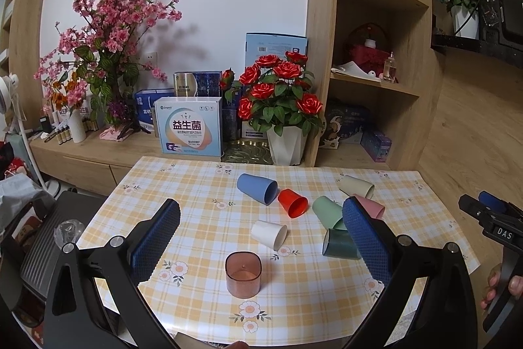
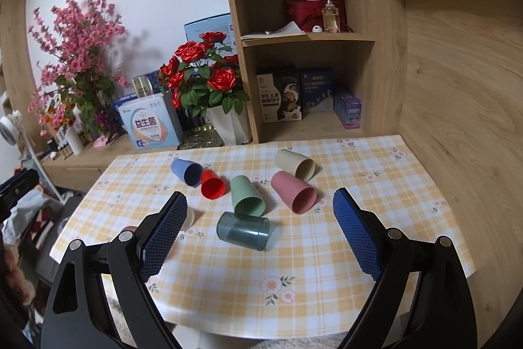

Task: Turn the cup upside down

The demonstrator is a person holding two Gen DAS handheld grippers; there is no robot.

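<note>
**Seven cups lie tipped; one already stands mouth-down near the left gripper**

Seven cups rest on their sides on the checked tablecloth [image 2: 327,251]; none is held. The left gripper [image 1: 261,237] hangs above the near edge with its jaws spread wide and empty. The right gripper [image 2: 260,228] is likewise spread and empty.

Between the right gripper's fingers, just ahead, lies the dark teal cup [image 2: 243,230]. Its long axis runs across the view, roughly in line with the gap, mouth toward the right finger. A grasp would likely call for a wrist turn so the pads close across the wall. The right gripper appears the nearer; in the left view this cup [image 1: 340,244] is partly behind the right-hand finger.

The teal cup is translucent, smooth-walled and nearly cylindrical, so it may roll if nudged. Just behind it lies the green cup [image 2: 247,195], mouth toward the camera. The brown translucent cup [image 1: 243,274] stands base uppermost, apparently finished.
</note>
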